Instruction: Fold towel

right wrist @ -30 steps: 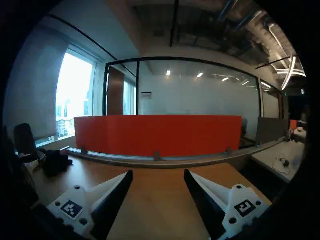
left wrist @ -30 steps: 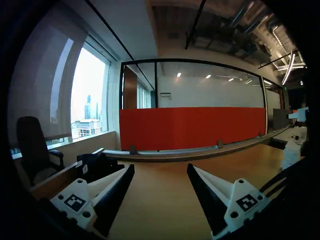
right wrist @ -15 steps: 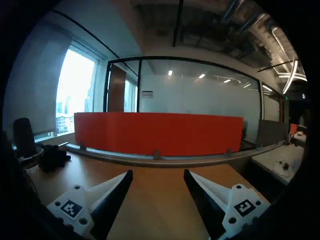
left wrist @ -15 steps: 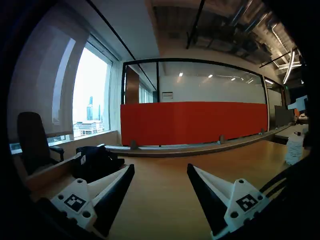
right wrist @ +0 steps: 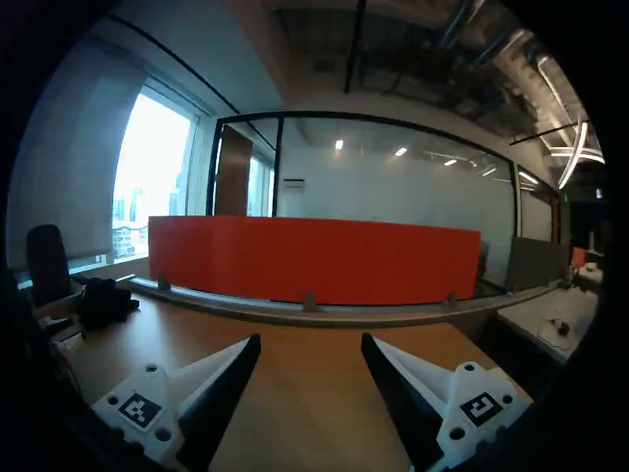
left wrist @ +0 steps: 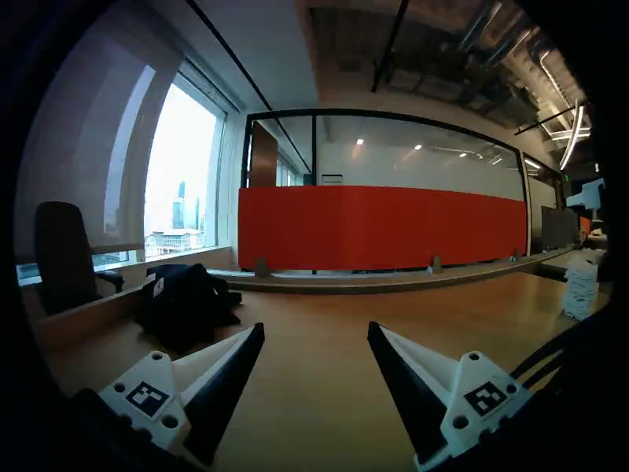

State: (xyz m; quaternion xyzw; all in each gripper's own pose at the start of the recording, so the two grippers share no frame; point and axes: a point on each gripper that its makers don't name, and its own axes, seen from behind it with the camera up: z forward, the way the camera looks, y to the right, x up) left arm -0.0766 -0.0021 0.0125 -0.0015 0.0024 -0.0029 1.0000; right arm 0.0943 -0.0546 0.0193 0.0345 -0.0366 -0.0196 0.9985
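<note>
While both pairs of jaws stand apart with nothing between them, the left gripper [left wrist: 314, 326] and right gripper [right wrist: 309, 337] hang low over a wooden table [left wrist: 314, 401]. The left gripper view has a dark bundle [left wrist: 185, 303] just beyond its left finger and a white cloth pile [left wrist: 582, 287], likely the towel, far off past its right finger. The right gripper view has a second desk [right wrist: 542, 318] well beyond its right finger.

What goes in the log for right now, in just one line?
left gripper: open, empty | right gripper: open, empty | wooden desk: below both | dark bundle: on desk, untouched | fold: not started
</note>
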